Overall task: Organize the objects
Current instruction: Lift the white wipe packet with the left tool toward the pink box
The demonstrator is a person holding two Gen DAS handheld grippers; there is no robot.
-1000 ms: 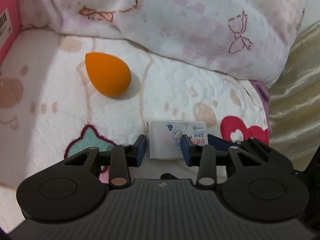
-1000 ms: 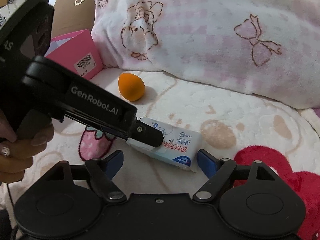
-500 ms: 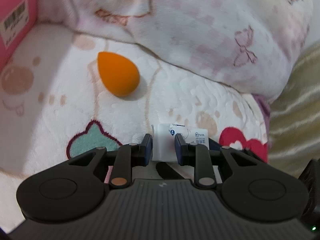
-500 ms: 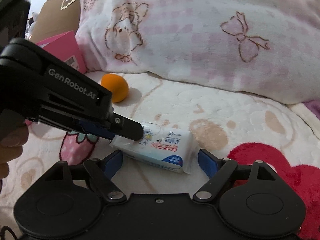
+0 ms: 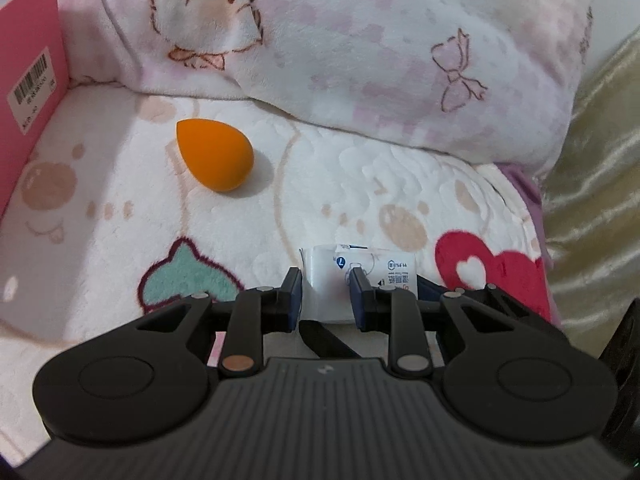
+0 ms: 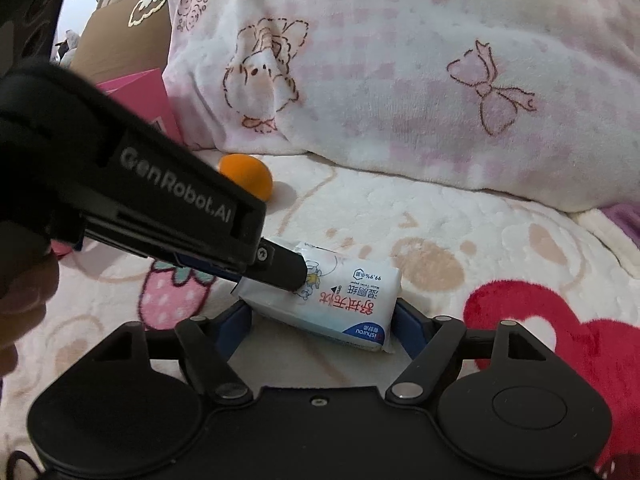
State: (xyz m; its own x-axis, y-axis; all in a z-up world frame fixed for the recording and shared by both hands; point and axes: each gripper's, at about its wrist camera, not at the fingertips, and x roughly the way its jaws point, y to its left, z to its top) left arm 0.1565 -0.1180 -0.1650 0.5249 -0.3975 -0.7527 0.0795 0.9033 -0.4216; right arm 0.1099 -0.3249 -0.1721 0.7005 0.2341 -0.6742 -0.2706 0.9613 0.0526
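While left tongs (image 5: 325,294) now pinch tissue pack (image 6: 340,298) tighter than before, right tongs (image 6: 322,326) closing around it.

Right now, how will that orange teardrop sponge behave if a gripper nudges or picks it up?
The orange sponge lies on its rounded side, so a nudge probably rolls it in a curve. It looks like soft foam, likely light and squashy. The plush blanket should damp rolling.

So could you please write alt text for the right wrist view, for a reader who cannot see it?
The left gripper pinches one end of a white wet-wipe pack, while the right gripper is closing its blue-padded jaws around the pack from below. Behind, an orange makeup sponge lies on a cartoon-print blanket before a pink-checked pillow.
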